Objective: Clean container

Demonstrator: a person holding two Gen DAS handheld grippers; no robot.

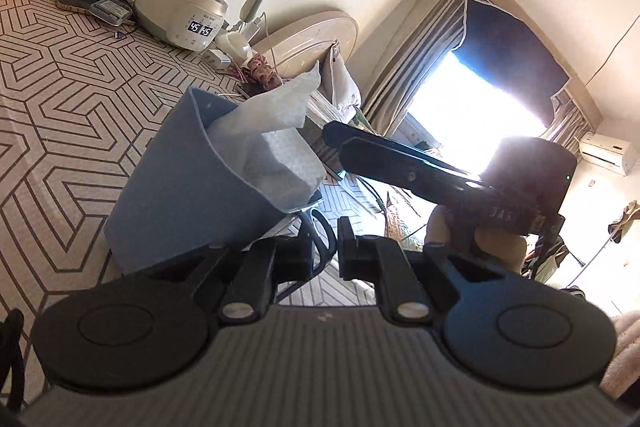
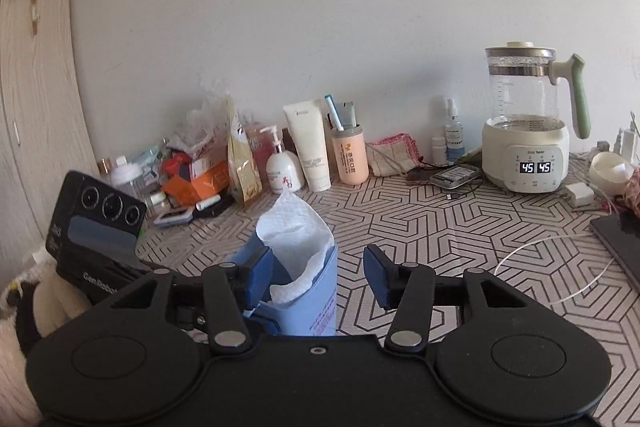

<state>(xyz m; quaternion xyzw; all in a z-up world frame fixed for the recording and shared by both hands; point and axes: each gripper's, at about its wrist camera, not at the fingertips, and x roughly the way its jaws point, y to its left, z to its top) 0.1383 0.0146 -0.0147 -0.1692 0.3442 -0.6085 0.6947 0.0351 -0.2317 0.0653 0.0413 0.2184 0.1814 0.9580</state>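
A light blue container (image 1: 176, 195) stands on the patterned table with a white paper towel (image 1: 272, 143) stuffed in it and sticking out of its mouth. In the left wrist view my left gripper (image 1: 325, 247) sits at the container's right side, fingers nearly closed with a narrow gap; whether it pinches the rim is unclear. My right gripper (image 1: 340, 141) shows there as dark fingers beside the towel. In the right wrist view the right gripper (image 2: 316, 279) is open around the container (image 2: 308, 303) and towel (image 2: 296, 239).
A glass kettle on a white base (image 2: 528, 131) stands at the back right, showing 45. Bottles, tubes and packets (image 2: 312, 147) line the wall. A cable (image 2: 540, 255) and a dark laptop (image 2: 616, 239) lie at the right. A bright window (image 1: 472, 115) is beyond.
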